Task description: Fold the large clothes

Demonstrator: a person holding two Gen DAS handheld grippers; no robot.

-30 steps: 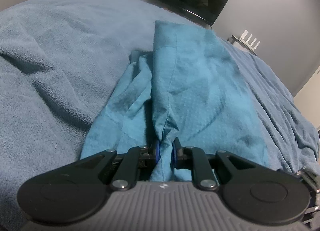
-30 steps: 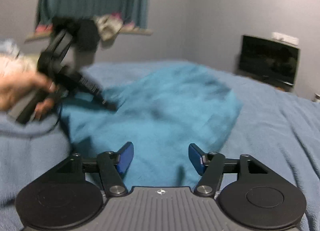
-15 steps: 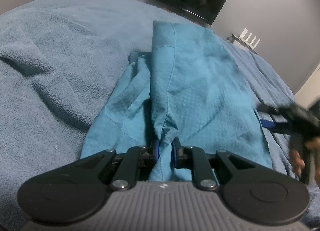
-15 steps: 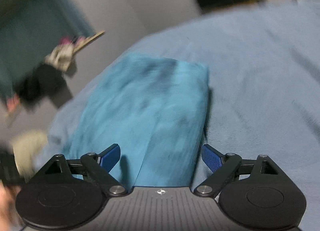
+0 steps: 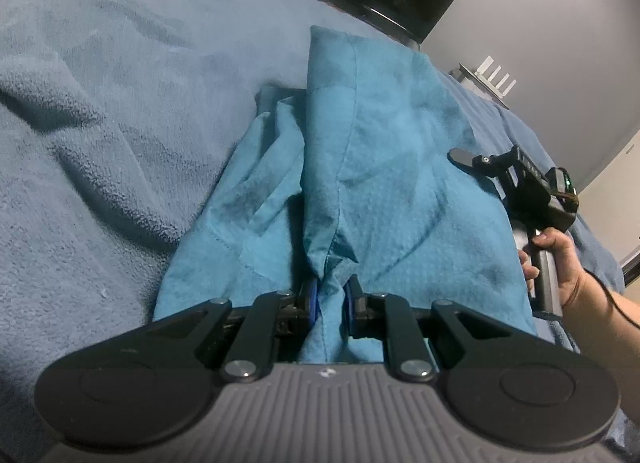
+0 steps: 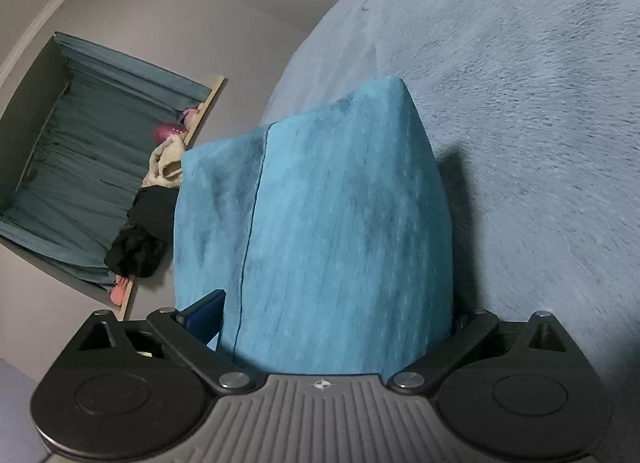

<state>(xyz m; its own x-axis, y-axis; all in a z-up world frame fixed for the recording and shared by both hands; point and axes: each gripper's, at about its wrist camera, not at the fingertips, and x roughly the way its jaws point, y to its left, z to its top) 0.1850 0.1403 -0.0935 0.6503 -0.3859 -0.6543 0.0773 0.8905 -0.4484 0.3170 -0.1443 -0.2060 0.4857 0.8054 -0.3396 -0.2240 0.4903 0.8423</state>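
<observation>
Fingers of the left gripper (image 5: 330,299) pinch a bunched hem of the teal knit garment (image 5: 384,167), which lies partly folded ahead of them on the grey-blue fleece bed cover (image 5: 100,123). Those of the right gripper (image 6: 332,319) have just been opening and now straddle its side edge without pressing. Judging by this, a second grasp is being set up: close on that edge, then lift both ends together.

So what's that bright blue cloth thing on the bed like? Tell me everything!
The teal garment looks like soft, finely dotted fabric with stitched seams. It lies partly folded lengthwise on the fuzzy grey-blue blanket, one layer flapped over a crumpled underlayer. The left gripper is shut on a bunched bit at its near end. The right gripper, jaws just widened, straddles its side edge without pinching.
</observation>
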